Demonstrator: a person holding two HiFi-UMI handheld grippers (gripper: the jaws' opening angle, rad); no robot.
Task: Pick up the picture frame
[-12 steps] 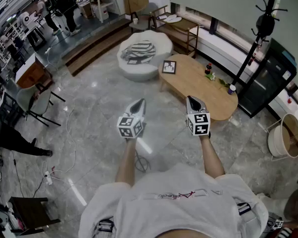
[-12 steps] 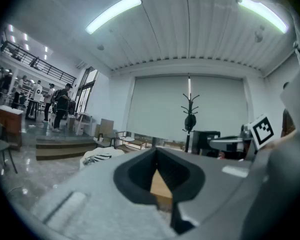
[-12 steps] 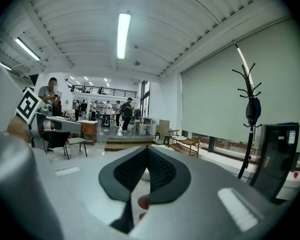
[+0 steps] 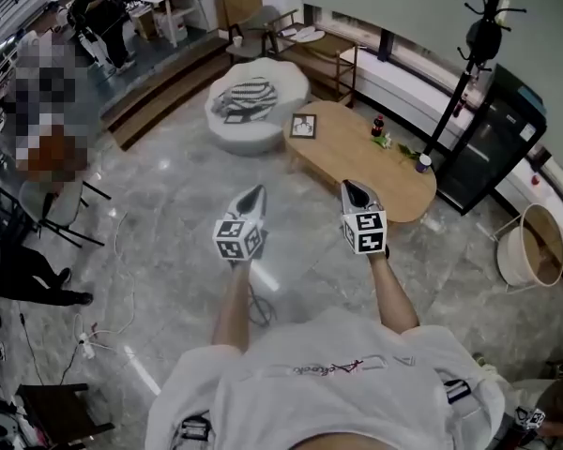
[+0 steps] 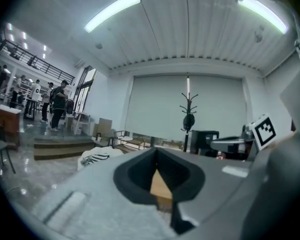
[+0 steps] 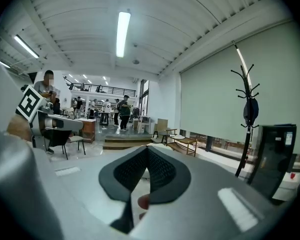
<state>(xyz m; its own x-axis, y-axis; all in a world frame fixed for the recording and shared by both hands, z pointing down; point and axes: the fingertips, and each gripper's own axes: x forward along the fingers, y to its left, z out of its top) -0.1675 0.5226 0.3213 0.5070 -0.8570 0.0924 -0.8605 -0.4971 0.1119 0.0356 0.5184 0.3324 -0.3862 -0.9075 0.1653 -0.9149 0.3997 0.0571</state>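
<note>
The picture frame [image 4: 303, 126] is small, dark-edged and square, and rests on the far left end of the oval wooden table [image 4: 366, 172]. My left gripper [image 4: 253, 195] and right gripper [image 4: 349, 187] hover side by side over the marble floor, short of the table's near edge. Both are shut with nothing held. In the left gripper view the left gripper [image 5: 157, 151] points at the table, and the right gripper's marker cube [image 5: 263, 130] shows at the right. In the right gripper view the right gripper [image 6: 147, 149] has its jaws closed tip to tip.
A white pouf [image 4: 255, 101] with a striped cushion stands left of the table. A red bottle [image 4: 377, 126] and a cup [image 4: 422, 163] stand on the table. A coat rack [image 4: 479, 36], black cabinet [image 4: 493, 143] and round basket [image 4: 530, 247] are at the right. A cable [image 4: 258, 307] lies underfoot.
The head view has slid slightly, so the table and frame sit a little further left. Both grippers stay shut and side by side.
</note>
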